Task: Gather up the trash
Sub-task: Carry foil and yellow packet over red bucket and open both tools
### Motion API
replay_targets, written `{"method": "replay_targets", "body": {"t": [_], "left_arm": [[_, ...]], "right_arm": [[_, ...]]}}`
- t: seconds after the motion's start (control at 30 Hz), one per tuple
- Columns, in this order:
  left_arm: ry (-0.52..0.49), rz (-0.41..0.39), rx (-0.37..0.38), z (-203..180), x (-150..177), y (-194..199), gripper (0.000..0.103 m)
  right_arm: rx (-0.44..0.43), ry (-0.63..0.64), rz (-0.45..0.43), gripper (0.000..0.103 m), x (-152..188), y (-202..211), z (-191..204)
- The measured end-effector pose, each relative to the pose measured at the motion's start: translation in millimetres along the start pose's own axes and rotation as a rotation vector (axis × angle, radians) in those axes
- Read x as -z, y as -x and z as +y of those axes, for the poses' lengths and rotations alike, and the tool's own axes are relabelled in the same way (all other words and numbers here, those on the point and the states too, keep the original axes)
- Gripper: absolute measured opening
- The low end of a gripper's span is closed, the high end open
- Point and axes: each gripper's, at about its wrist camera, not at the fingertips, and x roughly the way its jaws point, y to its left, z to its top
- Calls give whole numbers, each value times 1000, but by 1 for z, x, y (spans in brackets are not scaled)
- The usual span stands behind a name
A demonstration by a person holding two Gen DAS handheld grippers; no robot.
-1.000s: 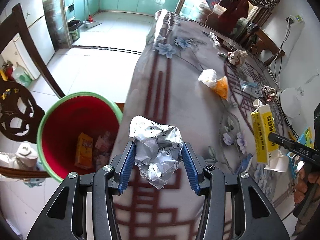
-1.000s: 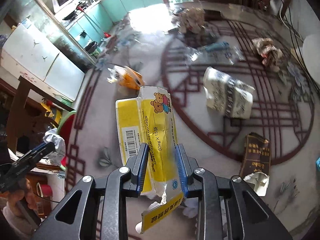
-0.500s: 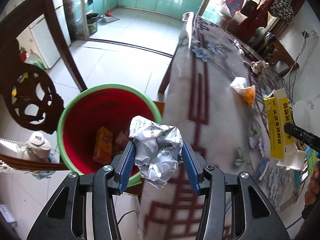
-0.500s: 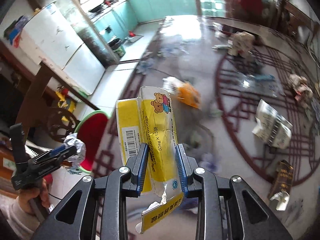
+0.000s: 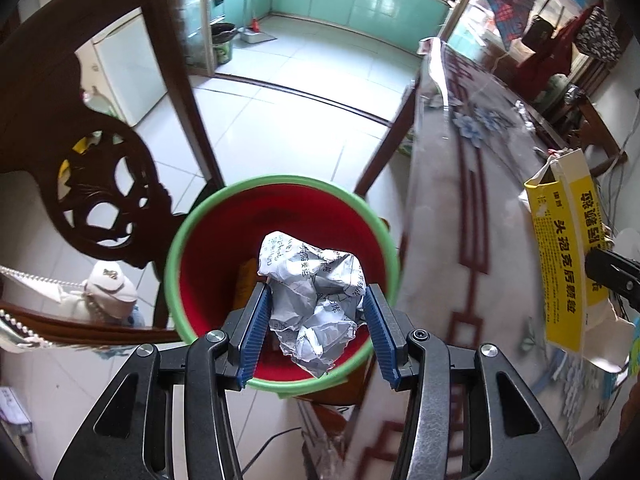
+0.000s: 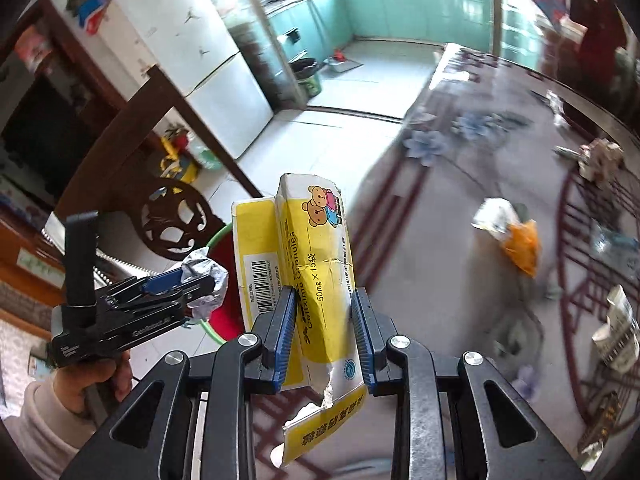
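My left gripper (image 5: 316,320) is shut on a crumpled silver foil wrapper (image 5: 312,292) and holds it right over the red bin with a green rim (image 5: 280,184) on the floor beside the table. The bin holds an orange packet (image 5: 244,284). My right gripper (image 6: 322,332) is shut on a torn yellow medicine box (image 6: 308,264), held above the table's left edge. The box also shows at the right of the left wrist view (image 5: 568,248). The left gripper with the foil shows in the right wrist view (image 6: 200,280), with the bin (image 6: 218,248) behind it.
A dark carved wooden chair (image 5: 80,152) stands left of the bin. The floral-cloth table (image 6: 460,208) carries more trash: an orange-and-white wrapper (image 6: 512,236), a crumpled wad (image 6: 600,156), a white striped pack (image 6: 616,332) and a dark packet (image 6: 600,428). A white fridge (image 6: 192,48) stands behind.
My left gripper has carried the foil wrapper left off the table to above the bin. My right gripper has moved left with the yellow box toward the table's edge.
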Motion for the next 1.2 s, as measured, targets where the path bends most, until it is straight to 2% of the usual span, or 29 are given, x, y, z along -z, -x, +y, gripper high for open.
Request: {"method": "replay_targets", "body": {"t": [0.33,0.77,1.0,1.07,1.2], "left_arm": [[27,10,-23,10,-2,-4,46],[70,8,-59,16,-7,-12,46],[134,-10,-84,24,-5,-8,48],[137,-12,-95,26,-4,-6,48],[148,-17,-104,28,0,-1,48]], "right_arm": [[-50,44,49,26,-7,-25,18],[-75,63,70,26,-12,-36,23],[-96,56,38,30,-14,-37,25],[-94,55,29,37,-14,-36,25],[-109,42,41,37,-12,-34,22]]}}
